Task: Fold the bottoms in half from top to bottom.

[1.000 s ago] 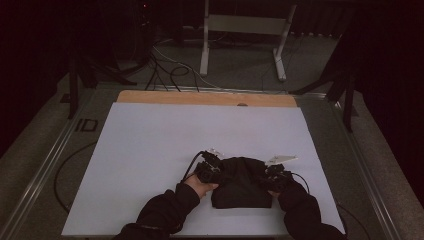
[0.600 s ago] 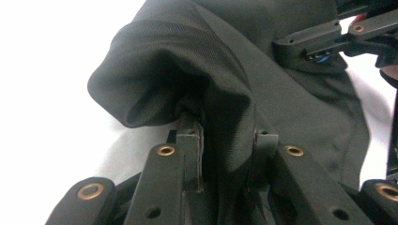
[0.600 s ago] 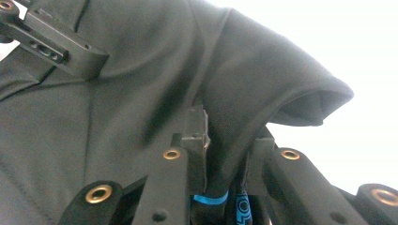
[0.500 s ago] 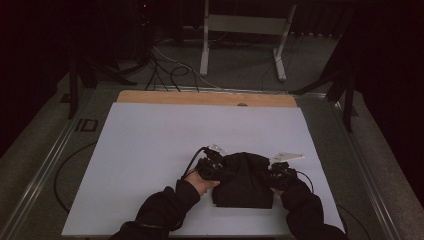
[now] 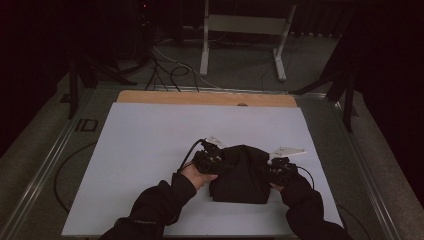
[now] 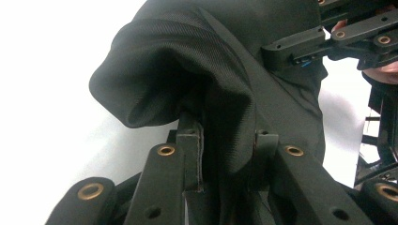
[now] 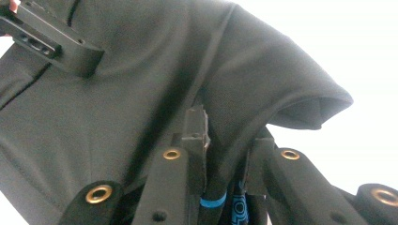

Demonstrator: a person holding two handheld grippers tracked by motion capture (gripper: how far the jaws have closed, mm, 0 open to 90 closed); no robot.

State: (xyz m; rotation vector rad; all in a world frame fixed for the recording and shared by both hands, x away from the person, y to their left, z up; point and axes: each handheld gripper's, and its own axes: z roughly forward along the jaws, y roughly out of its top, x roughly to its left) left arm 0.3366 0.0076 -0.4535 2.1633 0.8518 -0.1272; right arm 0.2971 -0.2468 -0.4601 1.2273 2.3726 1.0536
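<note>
Both forearms reach in from below; left tool (image 5: 216,159) and right tool (image 5: 274,171) face inward, jaws clamped on cloth (image 5: 243,172).

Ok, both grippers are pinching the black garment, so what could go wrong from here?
1. The left gripper pinches a thick bunched fold of the black knit fabric garment; layers could slip out unevenly.
2. The right gripper grips near a loose open hem; that edge may sag or unfold.
3. Most of the garment lies piled on the white table sheet, so it could drag and crumple rather than spread.
</note>
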